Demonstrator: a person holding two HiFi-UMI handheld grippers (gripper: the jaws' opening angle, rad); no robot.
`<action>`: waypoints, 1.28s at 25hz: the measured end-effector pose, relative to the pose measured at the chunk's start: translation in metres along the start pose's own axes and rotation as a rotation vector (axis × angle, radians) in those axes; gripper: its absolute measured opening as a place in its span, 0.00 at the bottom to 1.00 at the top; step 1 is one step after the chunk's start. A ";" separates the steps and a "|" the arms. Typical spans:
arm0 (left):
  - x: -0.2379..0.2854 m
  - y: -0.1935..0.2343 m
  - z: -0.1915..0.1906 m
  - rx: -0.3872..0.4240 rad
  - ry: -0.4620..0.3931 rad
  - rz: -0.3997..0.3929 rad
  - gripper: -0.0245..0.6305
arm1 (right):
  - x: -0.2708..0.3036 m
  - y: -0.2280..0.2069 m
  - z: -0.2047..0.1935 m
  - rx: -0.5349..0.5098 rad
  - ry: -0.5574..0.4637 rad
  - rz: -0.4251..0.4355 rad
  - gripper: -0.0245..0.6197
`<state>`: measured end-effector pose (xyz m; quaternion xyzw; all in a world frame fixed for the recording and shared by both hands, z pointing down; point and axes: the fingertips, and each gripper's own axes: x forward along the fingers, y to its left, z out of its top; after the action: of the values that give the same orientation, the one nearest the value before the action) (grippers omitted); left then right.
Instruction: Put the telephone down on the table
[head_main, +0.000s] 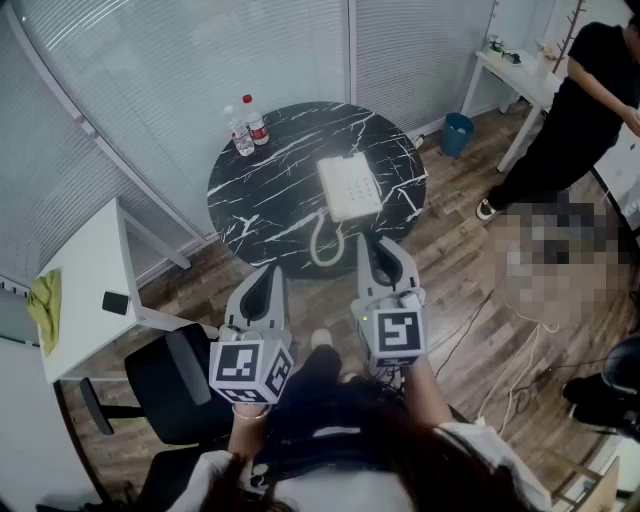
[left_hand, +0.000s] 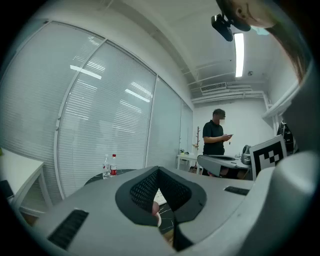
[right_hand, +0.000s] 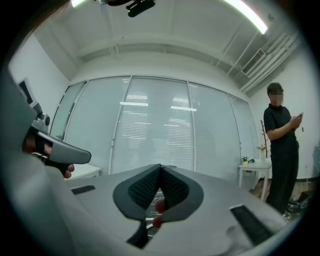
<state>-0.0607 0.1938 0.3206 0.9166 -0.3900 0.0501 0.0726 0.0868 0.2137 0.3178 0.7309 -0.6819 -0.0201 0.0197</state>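
The telephone (head_main: 349, 186) is lying flat on the round black desk (head_main: 260, 190), towards its far right side, with its coiled cord (head_main: 325, 240) trailing to the near edge. Nothing is being gripped. The left hand-held gripper (head_main: 265, 275) and the right hand-held gripper (head_main: 383, 248) are being held close to the body, short of the desk and well apart from the telephone. The task is therefore being judged as done, with nothing left to do but perhaps a lowering of the arms.

The whole layout is being shown only by the head view: the telephone, its cord and the two bottles (head_main: 247, 125) at the far left of the desk. The jaws are being shown plainly only by the two gripper views. In each, the dark pads are pressed together at the tip with nothing between them. In the left gripper view the bottles are being seen side-on, and only a sliver of marbled desk is showing below the jaws. In the right gripper view no desk top is being shown clearly, only window blinds (right_hand: 155, 135) and a person (right_hand: 282, 150) standing at the right.
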 end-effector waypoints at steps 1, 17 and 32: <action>0.005 0.003 0.001 -0.003 0.000 -0.001 0.04 | 0.005 -0.001 -0.001 -0.004 0.001 -0.004 0.04; 0.066 0.047 0.002 -0.009 0.014 -0.032 0.04 | 0.074 -0.010 -0.008 0.015 0.009 -0.038 0.04; 0.115 0.095 0.003 -0.007 0.035 -0.067 0.04 | 0.136 -0.015 -0.020 0.010 0.057 -0.108 0.04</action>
<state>-0.0495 0.0466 0.3434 0.9278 -0.3581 0.0623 0.0842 0.1120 0.0790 0.3371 0.7670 -0.6408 0.0032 0.0344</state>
